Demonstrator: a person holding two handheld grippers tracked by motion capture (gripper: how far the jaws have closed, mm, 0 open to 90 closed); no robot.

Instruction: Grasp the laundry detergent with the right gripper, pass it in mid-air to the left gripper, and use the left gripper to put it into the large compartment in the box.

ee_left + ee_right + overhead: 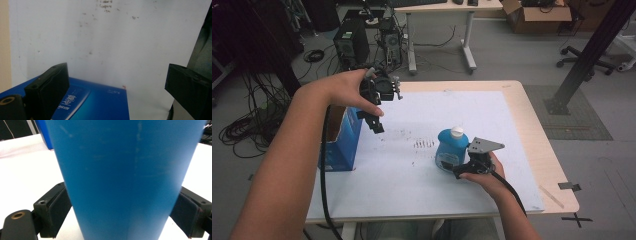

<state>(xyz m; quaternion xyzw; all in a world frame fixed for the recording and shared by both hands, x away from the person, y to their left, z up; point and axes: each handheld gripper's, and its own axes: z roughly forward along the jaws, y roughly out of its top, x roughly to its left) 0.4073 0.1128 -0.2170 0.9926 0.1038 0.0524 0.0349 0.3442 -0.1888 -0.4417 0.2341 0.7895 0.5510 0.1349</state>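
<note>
On white table sheet (492,125), upright blue bottle (451,150), white cap, right tongs (457,167) seemingly clamped on it, left tongs (377,120) apart

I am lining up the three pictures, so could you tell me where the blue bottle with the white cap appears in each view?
High view: the blue bottle stands right of centre on the white mat, at the right gripper.
Left gripper view: no bottle here.
Right gripper view: the bottle's body rises up the centre between the jaws.
Shared landmark: the blue box.
</note>
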